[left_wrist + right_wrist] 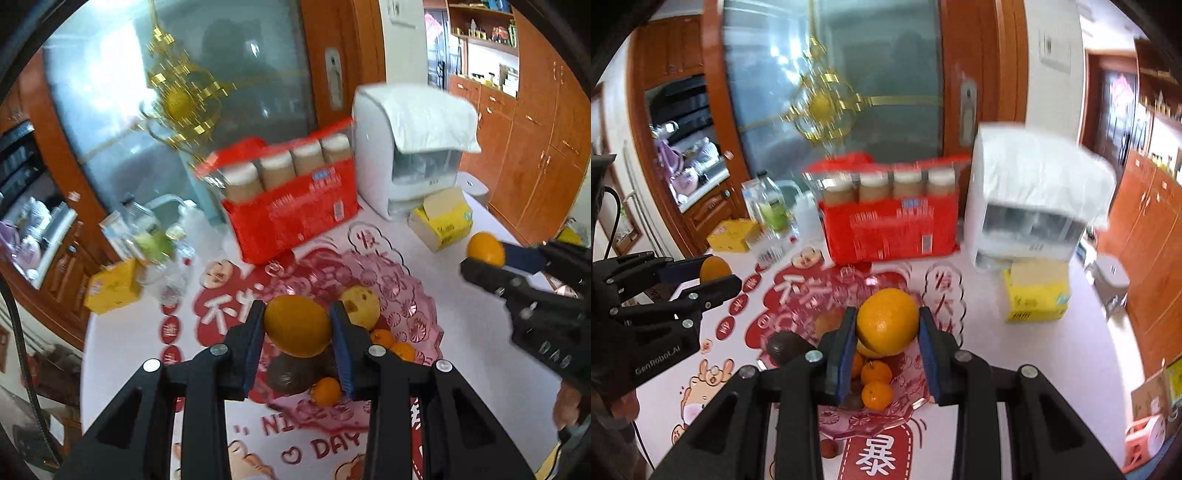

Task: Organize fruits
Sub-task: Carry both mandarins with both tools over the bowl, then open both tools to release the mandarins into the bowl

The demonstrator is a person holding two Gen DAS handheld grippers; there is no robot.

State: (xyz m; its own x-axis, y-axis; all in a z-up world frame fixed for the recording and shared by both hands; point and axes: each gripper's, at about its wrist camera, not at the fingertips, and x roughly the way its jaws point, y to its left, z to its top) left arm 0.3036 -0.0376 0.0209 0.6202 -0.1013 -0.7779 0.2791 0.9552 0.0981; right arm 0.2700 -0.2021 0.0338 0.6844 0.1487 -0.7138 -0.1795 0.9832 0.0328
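My left gripper is shut on a large orange and holds it above the pink patterned plate. My right gripper is shut on another large orange, also above the plate. The plate holds a yellowish spotted fruit, a dark avocado and small tangerines. The right wrist view shows the tangerines and the avocado below my fingers. Each gripper appears in the other's view: the right gripper, the left gripper.
A red pack of jars stands behind the plate. A white appliance under a cloth is at the back right, with a yellow tissue box before it. Bottles and a yellow box are at the left. A small dark round thing lies near the plate's front.
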